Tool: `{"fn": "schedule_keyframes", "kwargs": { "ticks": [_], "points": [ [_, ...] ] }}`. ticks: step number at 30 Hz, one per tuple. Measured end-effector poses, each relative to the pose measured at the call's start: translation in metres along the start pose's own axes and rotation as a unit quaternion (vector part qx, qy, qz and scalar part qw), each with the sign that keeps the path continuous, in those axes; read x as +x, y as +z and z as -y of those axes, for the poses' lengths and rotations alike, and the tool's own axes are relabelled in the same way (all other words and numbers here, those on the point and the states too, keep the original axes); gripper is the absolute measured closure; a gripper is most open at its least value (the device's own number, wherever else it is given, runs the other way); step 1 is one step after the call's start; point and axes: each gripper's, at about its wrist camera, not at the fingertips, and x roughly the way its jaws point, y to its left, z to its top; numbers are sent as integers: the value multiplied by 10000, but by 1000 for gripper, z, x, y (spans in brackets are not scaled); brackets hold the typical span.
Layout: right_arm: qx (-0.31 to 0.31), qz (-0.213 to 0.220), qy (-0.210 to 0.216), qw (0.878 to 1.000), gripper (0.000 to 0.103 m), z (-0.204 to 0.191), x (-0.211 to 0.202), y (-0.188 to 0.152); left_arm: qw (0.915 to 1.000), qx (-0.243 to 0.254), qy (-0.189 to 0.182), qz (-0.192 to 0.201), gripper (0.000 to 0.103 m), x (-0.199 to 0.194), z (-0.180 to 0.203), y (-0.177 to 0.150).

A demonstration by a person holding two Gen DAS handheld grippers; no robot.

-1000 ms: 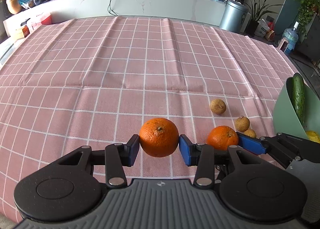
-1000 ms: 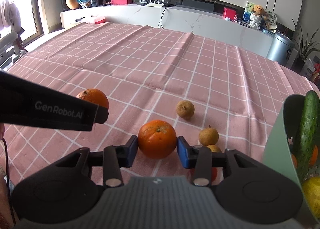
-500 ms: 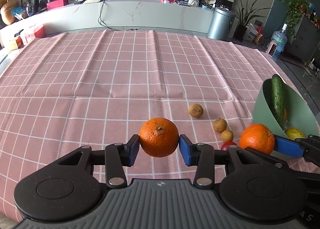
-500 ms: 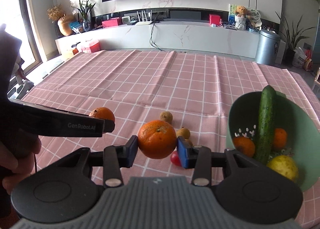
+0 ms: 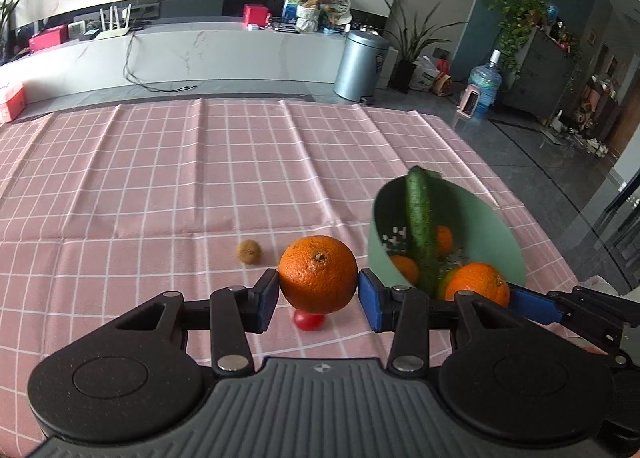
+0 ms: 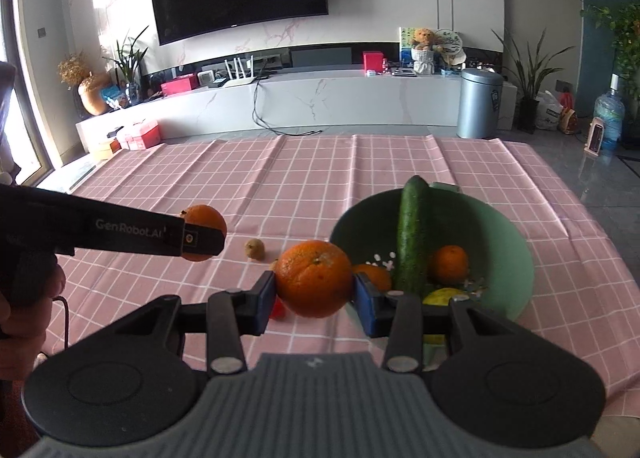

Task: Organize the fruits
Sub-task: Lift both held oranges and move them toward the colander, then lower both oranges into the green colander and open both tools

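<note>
My left gripper [image 5: 318, 292] is shut on a large orange [image 5: 318, 274] and holds it above the pink checked cloth. My right gripper [image 6: 314, 292] is shut on a second orange [image 6: 314, 278] just left of the green bowl [image 6: 520, 258]. In the left wrist view that second orange [image 5: 477, 285] hangs at the near rim of the bowl [image 5: 504, 242]. The bowl holds a cucumber [image 6: 412, 234], small mandarins [image 6: 448, 264] and a yellow fruit [image 6: 444, 296]. On the cloth lie a small brown fruit [image 5: 249, 252] and a red cherry tomato [image 5: 308, 320].
The pink cloth [image 5: 160, 185] covers the table to its far edge. The table's right edge runs just past the bowl, with grey floor [image 5: 540, 161] beyond. A person's hand [image 6: 24, 318] grips the left tool at the left of the right wrist view.
Both grippers have risen and swung right with their oranges. The green bowl has come fully into view, and the right gripper's orange has gone from the cloth to the bowl's rim.
</note>
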Motion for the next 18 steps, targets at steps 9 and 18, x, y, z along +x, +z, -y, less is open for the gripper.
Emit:
{"fn": "schedule_keyframes", "kwargs": {
  "ticks": [9,18],
  "points": [
    [403,47,-563,9976,64,51,-5,-1,9979,466,-424,-177,54,32,50,16],
    [375,-53,-793,9961,64,68,17,4,9951,784,-281,-529,54,67,77,23]
  ]
}}
